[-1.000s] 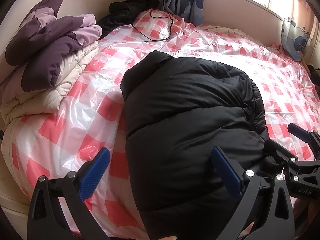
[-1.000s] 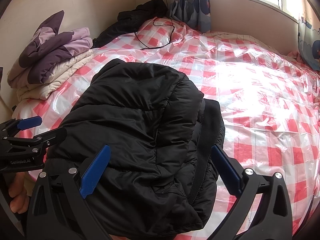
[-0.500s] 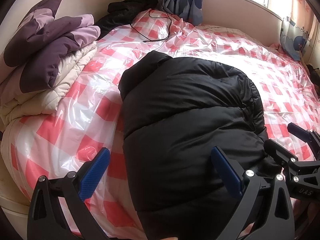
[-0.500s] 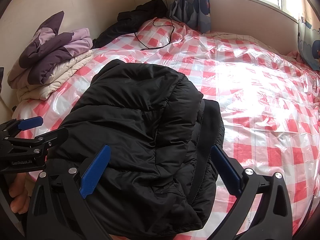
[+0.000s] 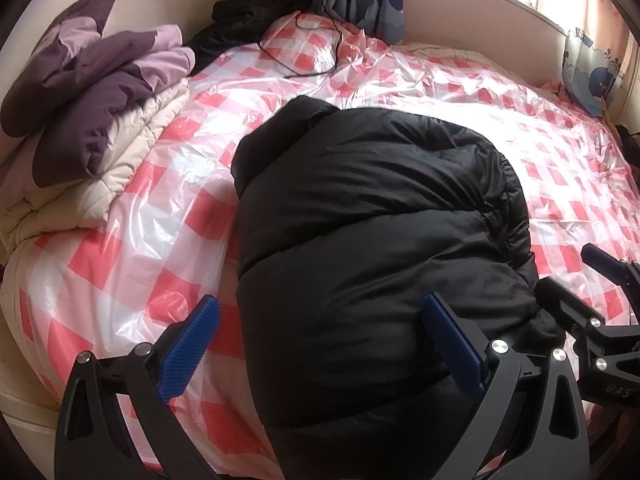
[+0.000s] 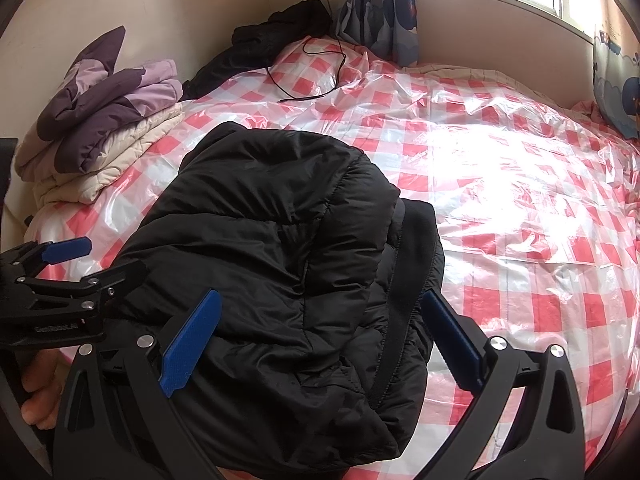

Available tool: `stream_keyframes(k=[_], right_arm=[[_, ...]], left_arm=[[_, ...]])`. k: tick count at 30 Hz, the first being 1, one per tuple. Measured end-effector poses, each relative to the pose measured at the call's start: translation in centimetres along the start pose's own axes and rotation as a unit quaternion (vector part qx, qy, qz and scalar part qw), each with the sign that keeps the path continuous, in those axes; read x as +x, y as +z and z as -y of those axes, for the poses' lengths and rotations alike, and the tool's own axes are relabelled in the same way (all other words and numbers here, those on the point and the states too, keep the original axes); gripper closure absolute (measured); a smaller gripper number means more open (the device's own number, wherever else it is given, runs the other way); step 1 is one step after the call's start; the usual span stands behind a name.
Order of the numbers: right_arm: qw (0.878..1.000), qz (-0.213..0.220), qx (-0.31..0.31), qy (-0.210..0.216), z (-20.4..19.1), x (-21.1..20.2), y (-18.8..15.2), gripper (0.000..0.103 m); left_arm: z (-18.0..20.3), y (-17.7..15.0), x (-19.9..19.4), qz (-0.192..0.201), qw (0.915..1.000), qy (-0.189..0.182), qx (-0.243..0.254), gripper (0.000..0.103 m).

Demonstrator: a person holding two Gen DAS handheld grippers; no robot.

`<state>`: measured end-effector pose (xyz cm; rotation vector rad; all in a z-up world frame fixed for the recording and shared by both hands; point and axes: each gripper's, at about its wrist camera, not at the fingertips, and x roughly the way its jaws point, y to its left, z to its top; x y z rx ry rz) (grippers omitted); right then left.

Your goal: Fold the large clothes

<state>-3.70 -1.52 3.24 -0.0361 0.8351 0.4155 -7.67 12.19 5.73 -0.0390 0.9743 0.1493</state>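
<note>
Both your grippers' jaws gape wide, empty; black puffer jacket (image 5: 376,240) looks bulky, soft, probably slippery: pinch its near hem.

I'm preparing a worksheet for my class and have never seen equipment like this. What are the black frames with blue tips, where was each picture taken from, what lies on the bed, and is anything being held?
There is no robot here. A person holds a two-finger gripper in each hand, and a wide-angle camera on each looks forward along its fingers. One picture comes from the left gripper, the other from the right gripper; each gripper also appears at the edge of the other's view. The blue pads are the fingertips.

On the bed lies a red and white checked plastic sheet. On it sits a black puffer jacket, bundled up. Further back are a pile of purple and cream bedding, other dark clothing and a black cable.

Both grippers are open and hold nothing.
</note>
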Motion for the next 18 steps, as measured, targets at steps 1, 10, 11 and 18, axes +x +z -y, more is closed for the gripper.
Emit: stream_keyframes(k=[1,10,11,18], right_arm=[[1.0,0.0,0.0,0.0,0.1,0.0,0.0,0.006],[1.0,0.006,0.009,-0.004,0.9,-0.7,-0.1,0.006],[1.0,0.007,0.009,-0.004,1.0,-0.7,-0.1,0.006],[1.0,0.007,0.01,-0.005,1.1,-0.8,-0.1,0.006]], left_arm=[[-0.2,0.0,0.0,0.001,0.9999,-0.008,-0.007,0.007],[0.0,0.4,-0.8,0.036,0.9991,0.004,-0.022,0.007],[0.2,0.4,-0.6,0.028,0.9994,0.0,-0.02,0.007],[1.3,0.3,-0.6,0.026,0.9996,0.002,-0.008,0.007]])
